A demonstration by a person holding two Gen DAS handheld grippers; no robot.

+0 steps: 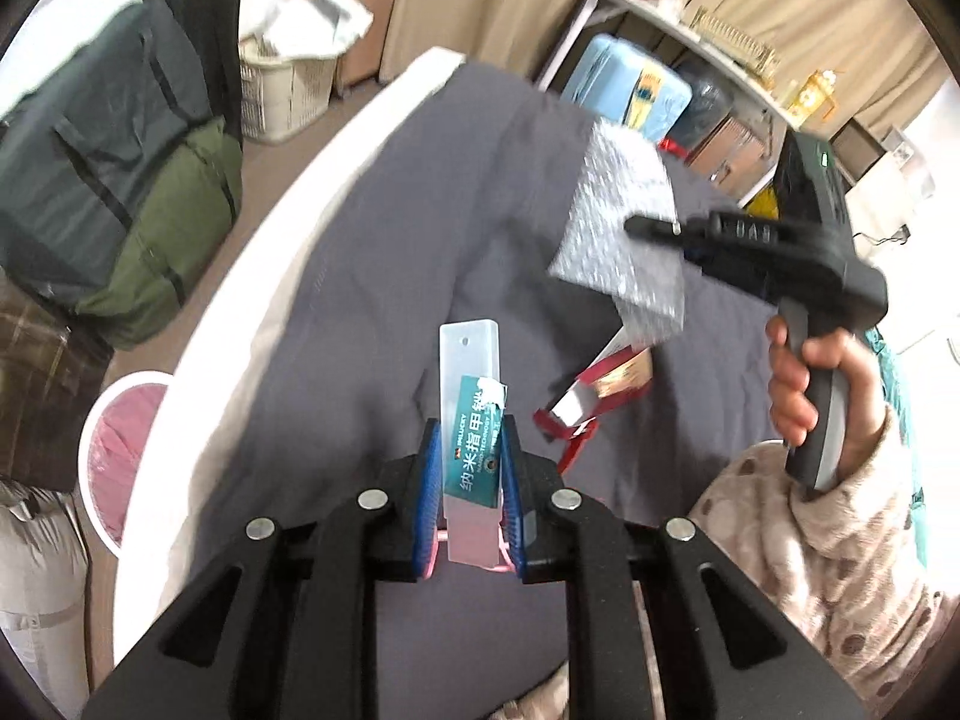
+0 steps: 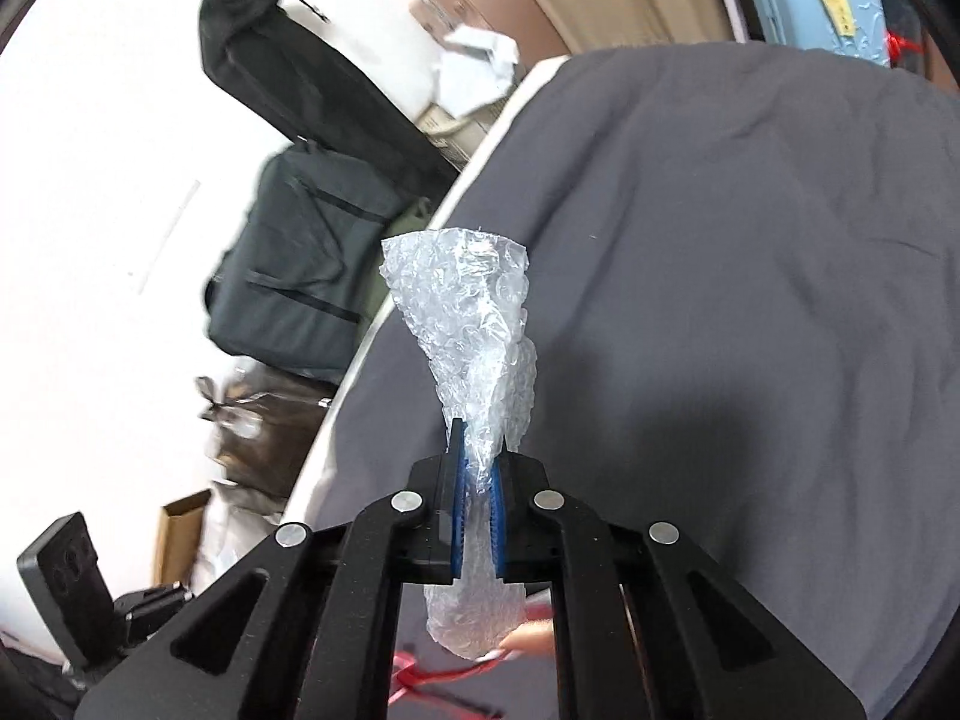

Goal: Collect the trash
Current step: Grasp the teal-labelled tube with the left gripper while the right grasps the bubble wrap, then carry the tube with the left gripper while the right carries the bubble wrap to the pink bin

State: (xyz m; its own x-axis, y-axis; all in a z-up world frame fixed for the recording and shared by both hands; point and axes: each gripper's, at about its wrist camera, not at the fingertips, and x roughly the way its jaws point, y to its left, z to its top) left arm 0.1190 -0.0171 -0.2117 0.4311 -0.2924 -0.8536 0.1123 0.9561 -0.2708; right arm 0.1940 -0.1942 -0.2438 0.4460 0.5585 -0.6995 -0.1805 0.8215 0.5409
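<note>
Left gripper clamped narrow on a nail-file package, held upright above the bed near its left edge. Right gripper pinched nearly closed around crumpled bubble wrap, raised over the bed's grey cover. Red torn box lay on the cover nearby.

A bed under a creased grey cover carries torn red packaging near its right edge.
</note>
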